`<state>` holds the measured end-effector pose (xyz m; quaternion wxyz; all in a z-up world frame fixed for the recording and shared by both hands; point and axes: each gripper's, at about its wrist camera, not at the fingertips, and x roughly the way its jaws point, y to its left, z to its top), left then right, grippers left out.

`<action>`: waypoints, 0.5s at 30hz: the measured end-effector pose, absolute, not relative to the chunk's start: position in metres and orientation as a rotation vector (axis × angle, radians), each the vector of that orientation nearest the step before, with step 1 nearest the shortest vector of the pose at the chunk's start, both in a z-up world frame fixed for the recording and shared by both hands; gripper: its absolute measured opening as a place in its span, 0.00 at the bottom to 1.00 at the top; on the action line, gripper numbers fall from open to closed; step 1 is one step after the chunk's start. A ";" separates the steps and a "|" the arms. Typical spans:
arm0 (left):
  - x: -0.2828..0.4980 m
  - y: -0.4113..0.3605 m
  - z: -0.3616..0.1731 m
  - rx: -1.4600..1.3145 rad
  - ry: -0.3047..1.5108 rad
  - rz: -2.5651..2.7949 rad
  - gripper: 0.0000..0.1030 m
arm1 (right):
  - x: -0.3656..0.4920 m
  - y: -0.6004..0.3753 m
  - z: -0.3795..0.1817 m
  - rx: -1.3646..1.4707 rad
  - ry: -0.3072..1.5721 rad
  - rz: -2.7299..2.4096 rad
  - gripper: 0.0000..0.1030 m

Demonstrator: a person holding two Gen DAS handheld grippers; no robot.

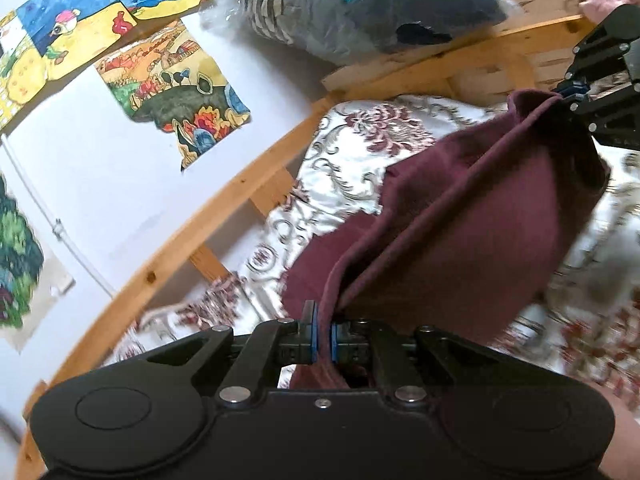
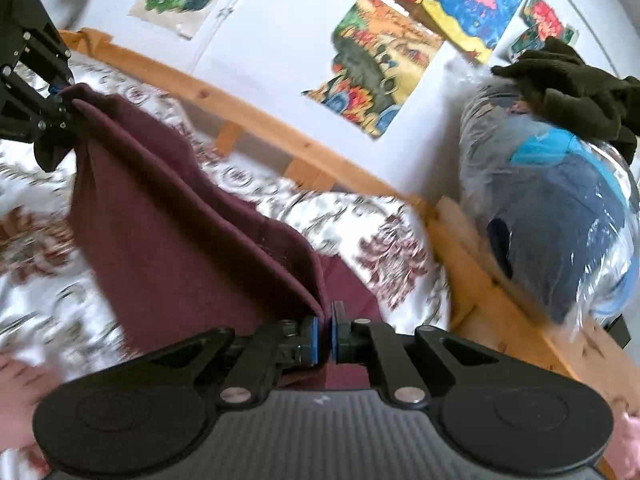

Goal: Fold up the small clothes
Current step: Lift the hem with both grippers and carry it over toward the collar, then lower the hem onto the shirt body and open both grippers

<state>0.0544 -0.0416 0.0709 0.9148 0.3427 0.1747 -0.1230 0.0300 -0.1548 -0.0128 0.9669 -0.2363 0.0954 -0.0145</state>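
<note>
A small maroon garment hangs stretched between my two grippers above a bed with a floral cover. My left gripper is shut on one corner of it. My right gripper is shut on the other corner of the maroon garment. The right gripper also shows at the upper right of the left wrist view, and the left gripper at the upper left of the right wrist view. The cloth sags in folds below the taut top edge.
A wooden bed rail runs along a white wall with children's paintings. A clear plastic bag of clothes lies at the bed's end, with a dark green garment on top. The floral cover lies under the cloth.
</note>
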 end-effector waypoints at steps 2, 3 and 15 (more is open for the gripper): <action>0.080 -0.044 0.074 0.726 0.368 -0.245 0.06 | 0.051 -0.160 -0.013 -0.484 0.184 -0.042 0.07; 0.093 -0.046 0.075 0.736 0.377 -0.243 0.06 | 0.063 -0.164 -0.014 -0.480 0.180 -0.044 0.07; 0.255 -0.045 0.048 0.588 0.574 -0.235 0.09 | 0.180 -0.200 -0.041 -0.422 0.236 -0.030 0.07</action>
